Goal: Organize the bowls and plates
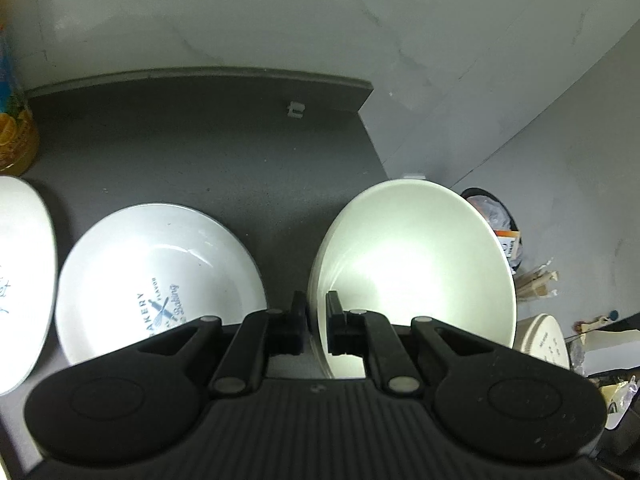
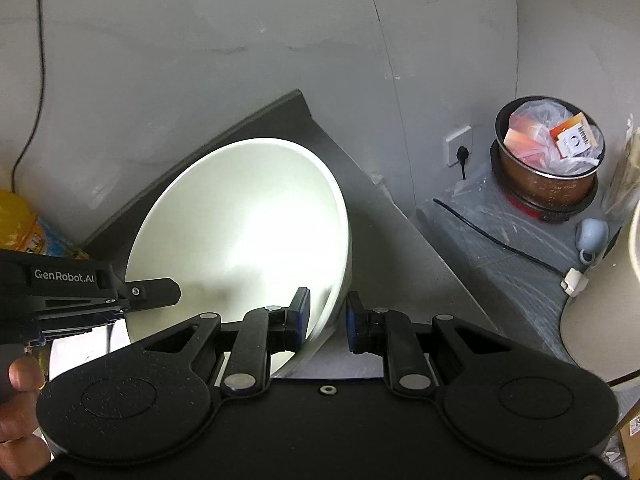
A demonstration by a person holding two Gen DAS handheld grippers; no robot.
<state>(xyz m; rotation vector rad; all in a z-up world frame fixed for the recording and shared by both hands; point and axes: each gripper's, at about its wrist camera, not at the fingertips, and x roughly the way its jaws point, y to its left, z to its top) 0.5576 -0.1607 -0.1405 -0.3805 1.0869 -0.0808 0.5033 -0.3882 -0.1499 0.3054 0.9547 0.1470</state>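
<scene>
We find the plain white bowl [image 1: 416, 264] at the right edge of the dark surface [image 1: 200, 152], tilted, its rim pinched by the left tool [image 1: 316, 320]. The right tool [image 2: 328, 320] straddles the opposite rim, its fingers spread, not yet gripping. We judge the main risk to be slippage: a smooth glazed rim held at one narrow point could pivot and drop off the edge. The printed bowl [image 1: 160, 280] sits just beside; a swing could strike it.
</scene>
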